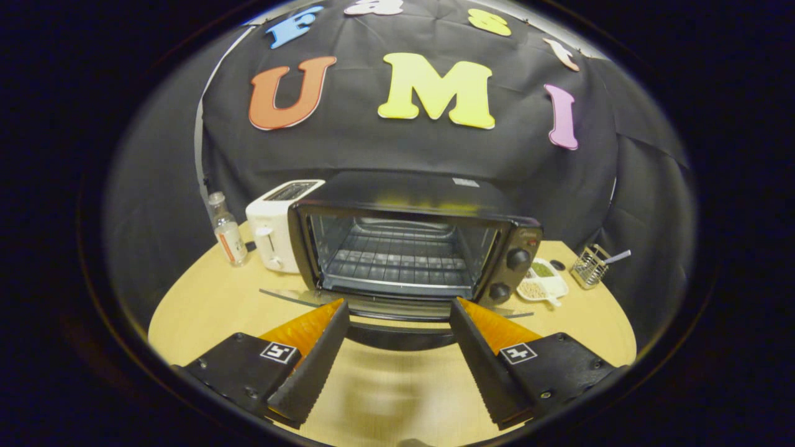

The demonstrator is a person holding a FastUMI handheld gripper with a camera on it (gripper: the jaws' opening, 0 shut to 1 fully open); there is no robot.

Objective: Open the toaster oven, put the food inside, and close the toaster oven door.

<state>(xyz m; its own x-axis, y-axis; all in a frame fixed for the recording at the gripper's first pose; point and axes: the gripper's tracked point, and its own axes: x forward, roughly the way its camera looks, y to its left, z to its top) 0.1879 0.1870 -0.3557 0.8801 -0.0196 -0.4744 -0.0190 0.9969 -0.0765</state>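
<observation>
A black toaster oven (pixel 410 242) stands on the round wooden table (pixel 205 304) with its glass door (pixel 397 305) folded down flat toward me. Its wire rack (pixel 397 264) inside is bare. The door's dark handle (pixel 400 334) lies just ahead of my fingers, roughly level with their tips. My gripper (pixel 397 307) is open, with nothing between the two black fingers. Two knobs (pixel 517 259) sit on the oven's right side. A small white dish with green and beige food (pixel 541 282) rests to the right of the oven.
A white pop-up toaster (pixel 273 226) stands against the oven's left side, with a small clear bottle (pixel 227 231) further left. A wire basket holding a utensil (pixel 590 266) sits at the table's far right edge. Bare tabletop lies beneath my fingers.
</observation>
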